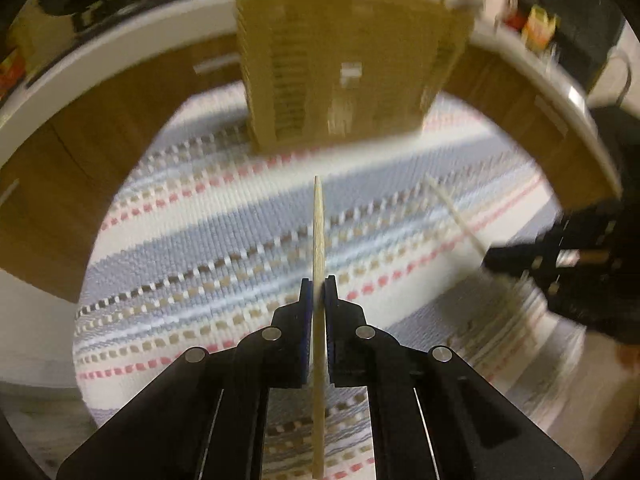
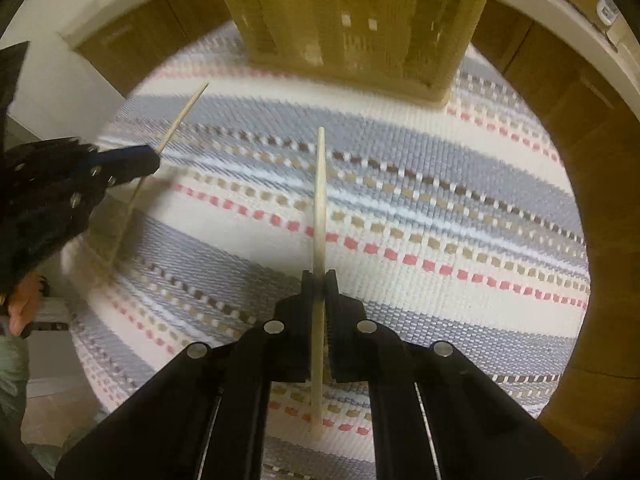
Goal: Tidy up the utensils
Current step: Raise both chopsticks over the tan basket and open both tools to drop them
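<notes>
Gripping one chopstick (image 1: 318, 236) each, the left gripper (image 1: 319, 286) and right gripper (image 2: 319, 280) are clamped on their chopstick (image 2: 320, 200). Both hover above the striped mat (image 2: 440, 208), facing the wooden holder (image 1: 344, 68) standing at its far edge.

- Left gripper (image 1: 319, 290): matte black body, two angular link arms, four round silver pivot pins, blue pads on the inner faces of the fingers (image 1: 305, 300).
- Right gripper (image 2: 319, 284): same black frame and silver pins; finger pads dark, ribbed on one inner edge.
- Bare skin of the left hand (image 2: 22, 304) visible; grey-green sleeve below it.
</notes>
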`<state>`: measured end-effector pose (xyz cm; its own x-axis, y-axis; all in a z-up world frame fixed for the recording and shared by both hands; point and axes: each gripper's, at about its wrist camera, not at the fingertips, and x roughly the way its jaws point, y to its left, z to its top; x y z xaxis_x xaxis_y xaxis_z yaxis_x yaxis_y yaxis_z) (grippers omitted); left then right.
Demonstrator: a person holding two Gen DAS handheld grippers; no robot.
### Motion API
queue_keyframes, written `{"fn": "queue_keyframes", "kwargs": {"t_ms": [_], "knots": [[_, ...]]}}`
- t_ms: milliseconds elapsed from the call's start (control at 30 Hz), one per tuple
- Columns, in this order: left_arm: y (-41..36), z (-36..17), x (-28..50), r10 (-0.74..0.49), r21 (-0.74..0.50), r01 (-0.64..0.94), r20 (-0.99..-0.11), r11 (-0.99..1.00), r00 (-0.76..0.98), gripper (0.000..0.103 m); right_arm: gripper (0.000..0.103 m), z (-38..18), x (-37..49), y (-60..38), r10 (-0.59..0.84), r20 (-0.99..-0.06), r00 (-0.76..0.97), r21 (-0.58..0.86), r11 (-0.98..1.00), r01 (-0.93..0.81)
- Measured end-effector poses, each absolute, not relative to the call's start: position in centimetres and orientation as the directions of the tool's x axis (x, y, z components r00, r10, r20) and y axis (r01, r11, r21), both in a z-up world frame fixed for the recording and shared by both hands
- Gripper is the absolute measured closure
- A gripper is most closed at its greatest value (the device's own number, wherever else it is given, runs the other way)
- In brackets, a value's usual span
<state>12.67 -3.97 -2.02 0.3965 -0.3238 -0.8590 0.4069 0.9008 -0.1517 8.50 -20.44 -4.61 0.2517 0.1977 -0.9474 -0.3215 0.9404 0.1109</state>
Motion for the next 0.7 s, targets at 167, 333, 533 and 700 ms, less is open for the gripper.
{"fn": "queue_keyframes", "kwargs": {"t_ms": [167,333,533,700], "knots": [[-1.1,3.8,12.1,-0.494,-0.303,0.406,-0.683,0.862,0.538,0.099,0.099,0.4,7.1,-22.0,0.330,-0.867,0.372,0.196,0.914,-0.355],[-0.5,9.4,12.2,-0.557,-0.373,0.416,-0.494,0.829,0.668,0.099,0.099,5.3,7.2,-24.3,0.423,-0.765,0.485,0.251,0.890,-0.380],[-1.1,13.7,14.5,-0.550,-0.395,0.415,-0.338,0.820,0.764,0.099,0.099,10.4,8.7,-24.9,0.477,-0.594,0.648,0.286,0.878,-0.385],[-2.7,15.5,16.9,-0.508,-0.375,0.401,-0.254,0.836,0.823,0.099,0.099,13.5,12.6,-26.5,0.472,-0.454,0.755,0.367,0.872,-0.324]]}}
